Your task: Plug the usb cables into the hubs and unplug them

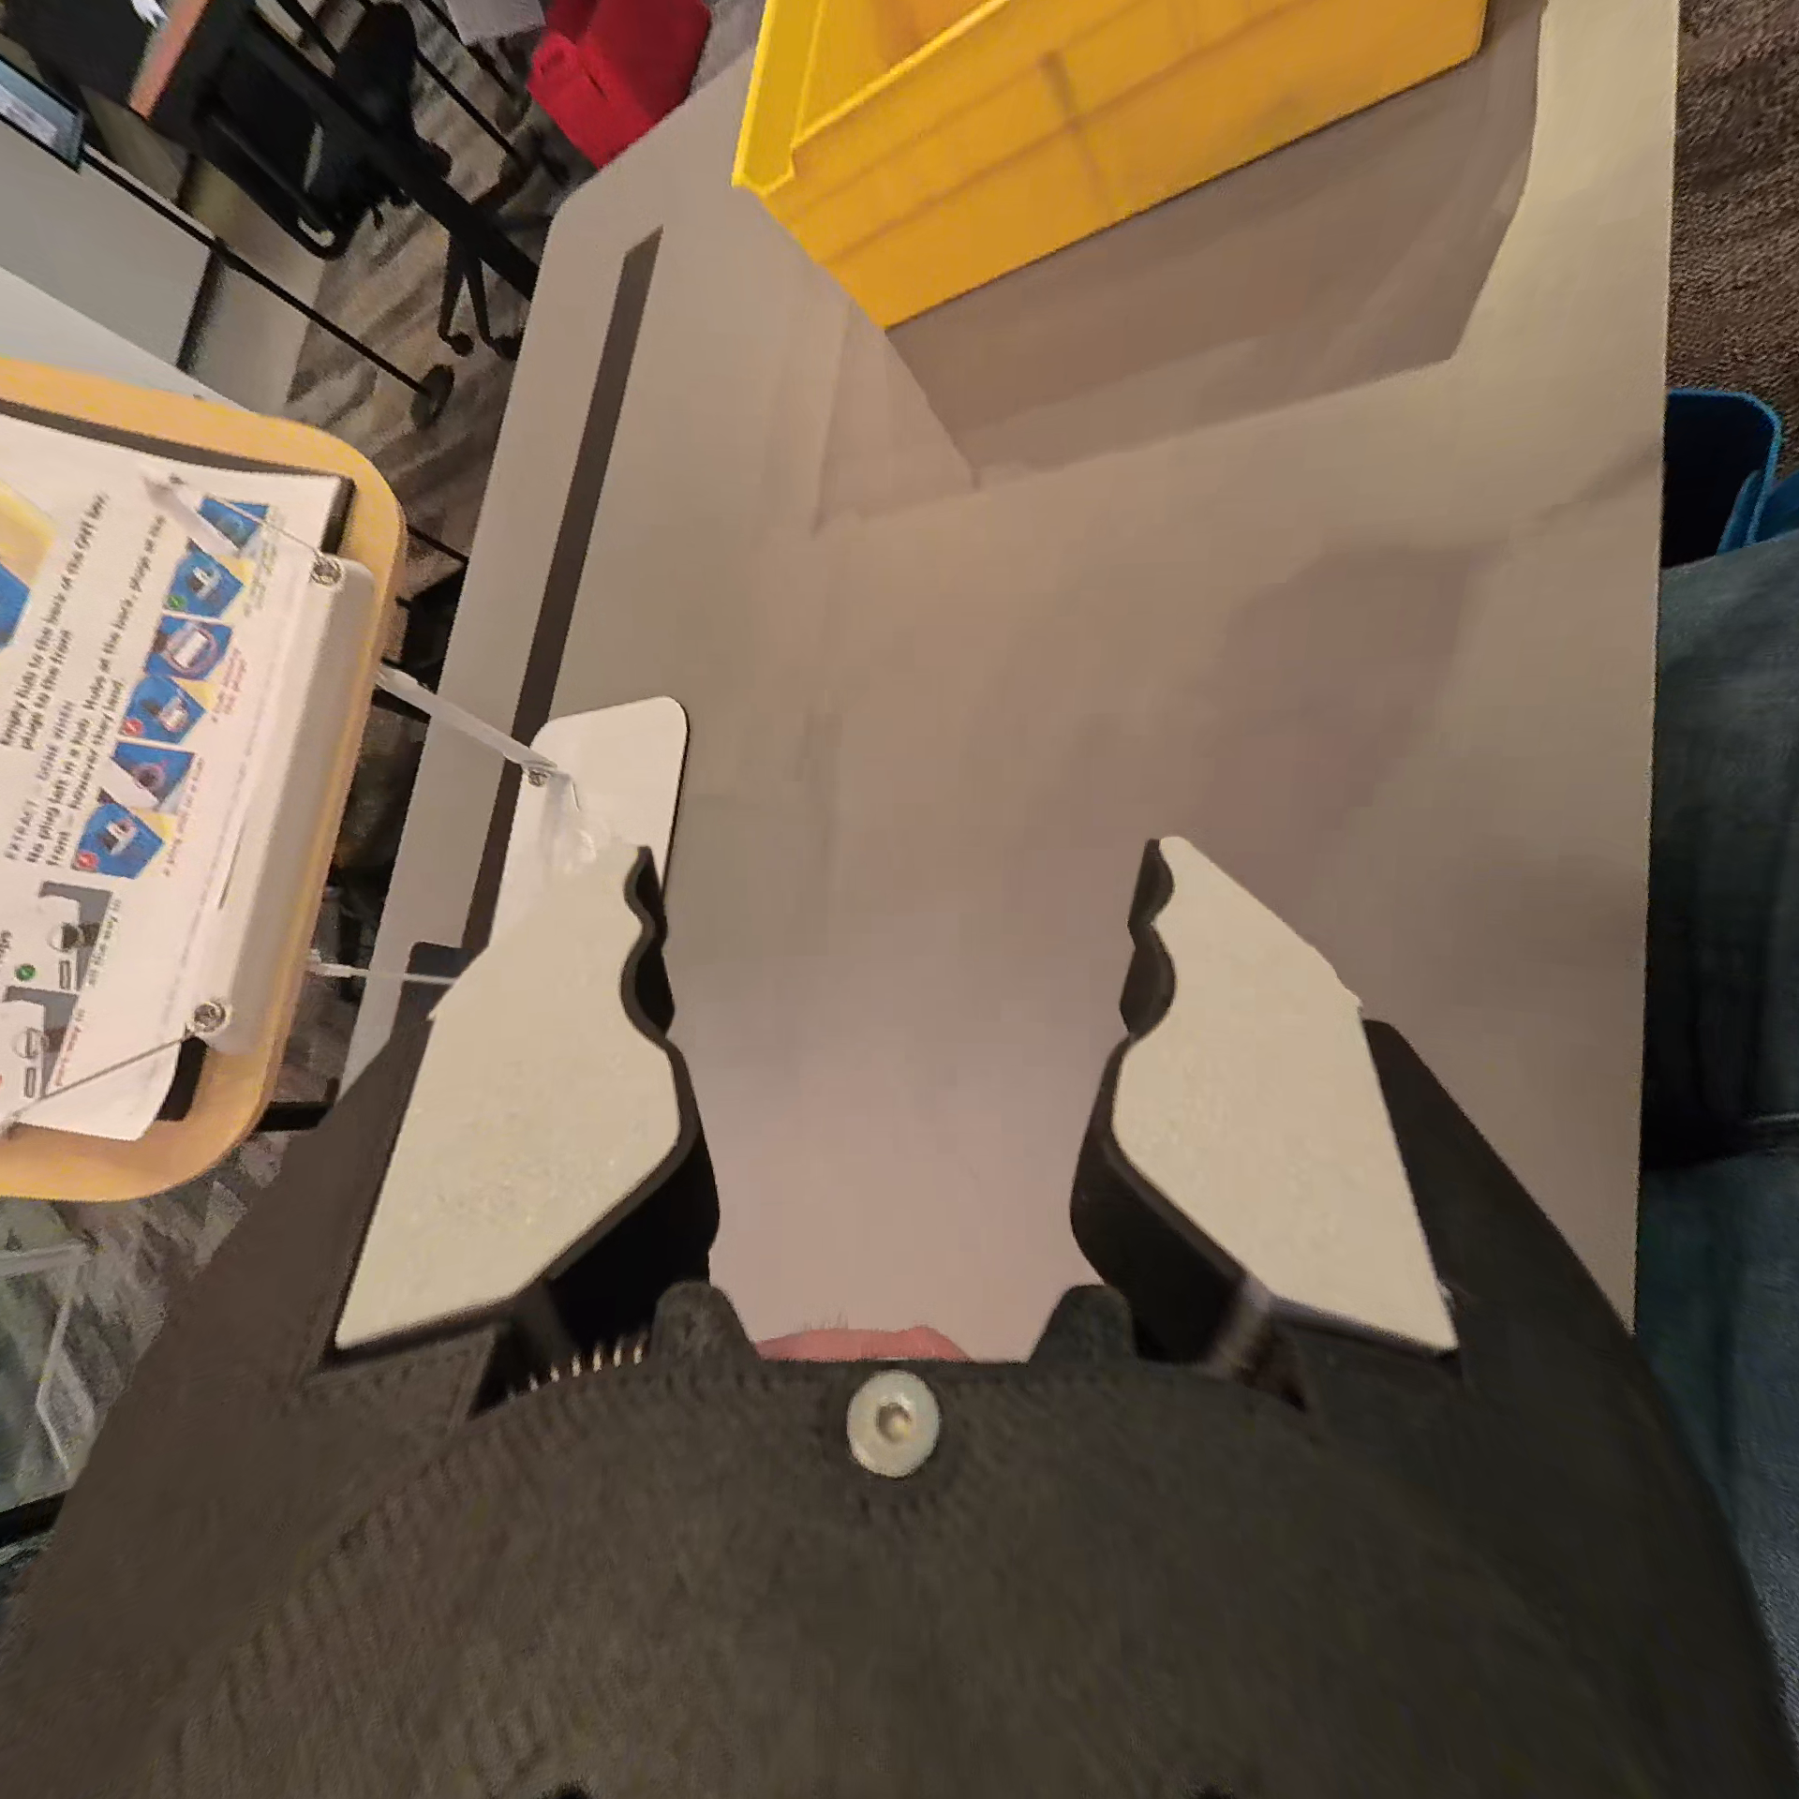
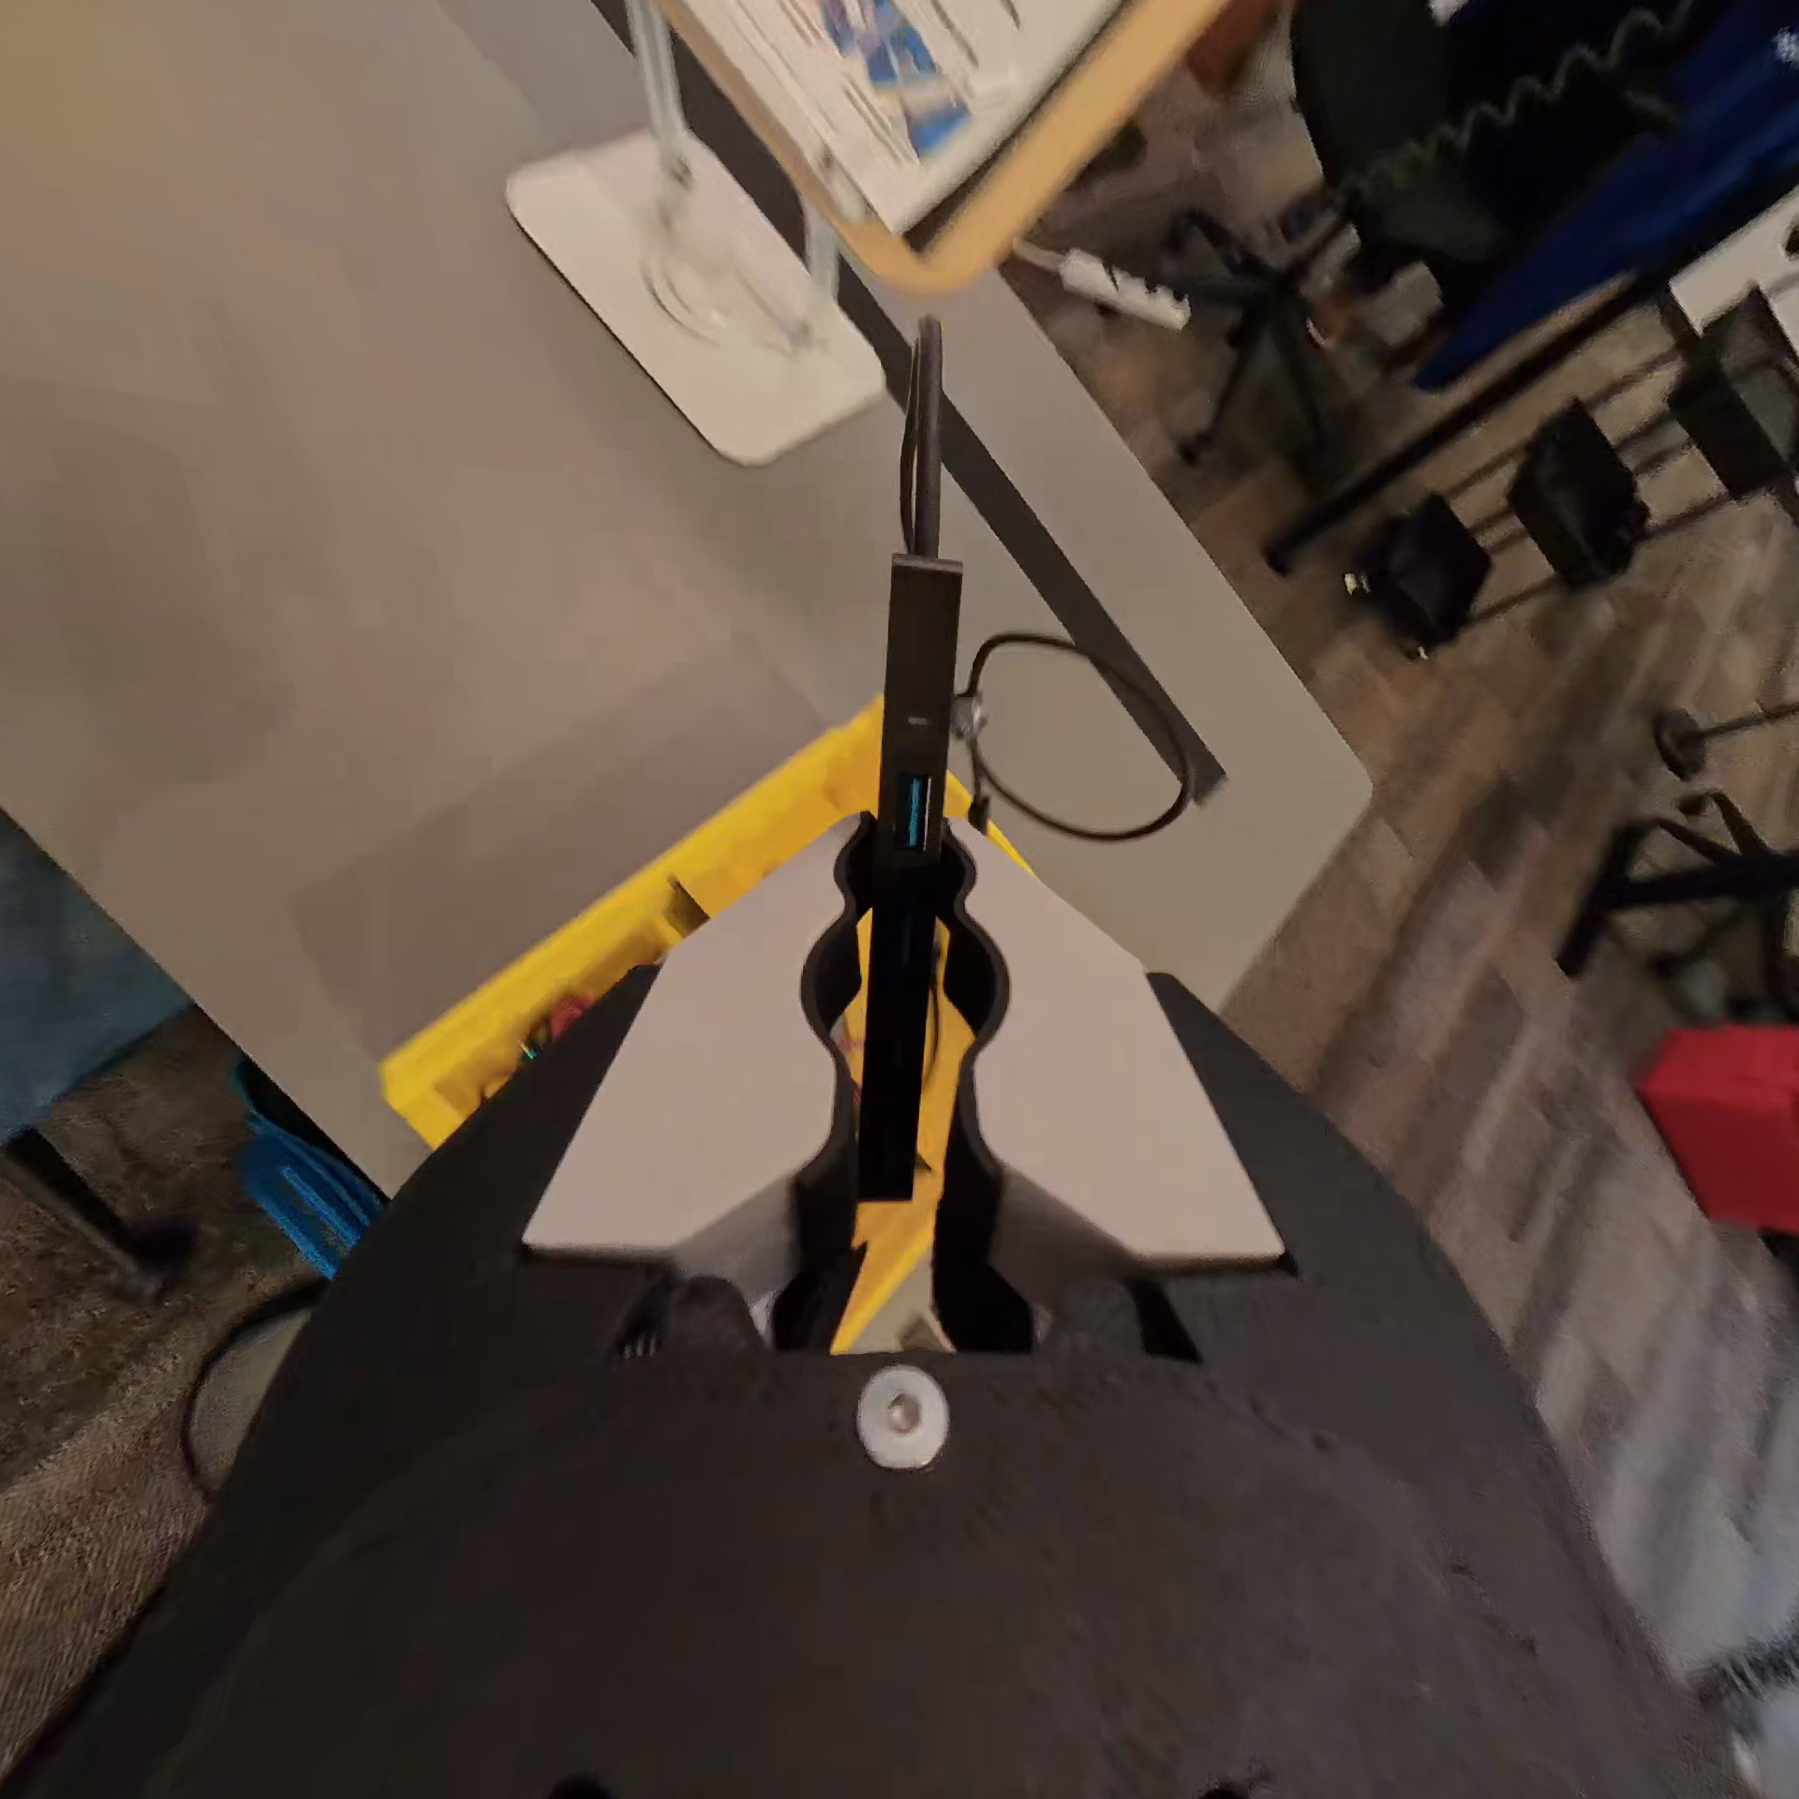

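Note:
In the right wrist view my right gripper (image 2: 905, 837) is shut on a slim black USB hub (image 2: 920, 681), held edge-on above the table. A blue port shows on the hub just past my fingertips. The hub's black cable (image 2: 1119, 759) runs off its far end and loops over the table's corner. In the left wrist view my left gripper (image 1: 900, 866) is open and empty over the bare grey table (image 1: 1071, 633). No loose USB cable shows in that view.
A yellow bin (image 1: 1119, 146) stands at the far end of the table, and shows under my right gripper (image 2: 584, 973). A white stand base (image 1: 613, 779) carries a wood-framed instruction sheet (image 1: 146, 730) beside the table's left edge. Chairs and a red box (image 2: 1723, 1119) are on the floor. Tip to tip, the grippers are about 40 centimetres apart.

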Action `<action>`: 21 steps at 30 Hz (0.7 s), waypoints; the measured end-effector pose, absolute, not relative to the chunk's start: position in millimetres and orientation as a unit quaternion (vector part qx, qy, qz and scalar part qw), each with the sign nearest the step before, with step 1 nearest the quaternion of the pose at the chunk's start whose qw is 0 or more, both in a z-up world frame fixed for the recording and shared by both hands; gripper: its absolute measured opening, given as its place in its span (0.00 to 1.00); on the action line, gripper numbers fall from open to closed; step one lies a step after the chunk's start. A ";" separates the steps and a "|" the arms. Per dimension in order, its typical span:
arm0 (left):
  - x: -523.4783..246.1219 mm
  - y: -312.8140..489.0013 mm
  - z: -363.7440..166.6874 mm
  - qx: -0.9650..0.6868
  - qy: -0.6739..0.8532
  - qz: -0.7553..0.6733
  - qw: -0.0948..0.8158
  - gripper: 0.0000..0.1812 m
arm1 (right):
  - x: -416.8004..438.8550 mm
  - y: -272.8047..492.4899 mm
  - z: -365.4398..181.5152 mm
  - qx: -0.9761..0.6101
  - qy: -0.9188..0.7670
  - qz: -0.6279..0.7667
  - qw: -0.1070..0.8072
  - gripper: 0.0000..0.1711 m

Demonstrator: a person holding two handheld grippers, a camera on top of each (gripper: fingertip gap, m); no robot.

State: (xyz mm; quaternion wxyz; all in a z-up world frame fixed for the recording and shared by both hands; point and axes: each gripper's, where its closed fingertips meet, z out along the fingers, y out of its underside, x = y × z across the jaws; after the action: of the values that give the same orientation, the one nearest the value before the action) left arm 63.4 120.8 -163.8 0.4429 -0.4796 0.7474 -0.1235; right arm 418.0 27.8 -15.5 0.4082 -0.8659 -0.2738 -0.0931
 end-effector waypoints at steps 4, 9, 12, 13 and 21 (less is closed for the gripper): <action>55.5 125.5 -174.2 -0.495 0.744 -0.124 0.431 0.50 | 462.4 20.4 -33.2 -0.892 -0.248 -0.148 0.349 0.05; 44.2 130.6 -186.0 -0.513 0.741 -0.119 0.418 0.50 | 483.9 25.5 -70.8 -0.907 -0.259 -0.164 0.288 0.05; 39.7 131.6 -191.8 -0.521 0.739 -0.119 0.410 0.50 | 489.9 35.0 -113.0 -0.924 -0.277 -0.145 0.221 0.05; 38.1 132.2 -194.1 -0.524 0.739 -0.116 0.407 0.50 | 490.6 39.6 -128.3 -0.927 -0.285 -0.140 0.201 0.05; 28.0 135.5 -204.9 -0.539 0.737 -0.113 0.392 0.51 | 501.6 72.3 -234.9 -0.932 -0.333 -0.132 0.051 0.05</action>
State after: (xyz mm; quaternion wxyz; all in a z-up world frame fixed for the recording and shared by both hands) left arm 28.0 135.5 -204.9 0.3923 -0.5391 0.7367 -0.1130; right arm 501.6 72.3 -234.9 0.0508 -0.9325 -0.3326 -0.1316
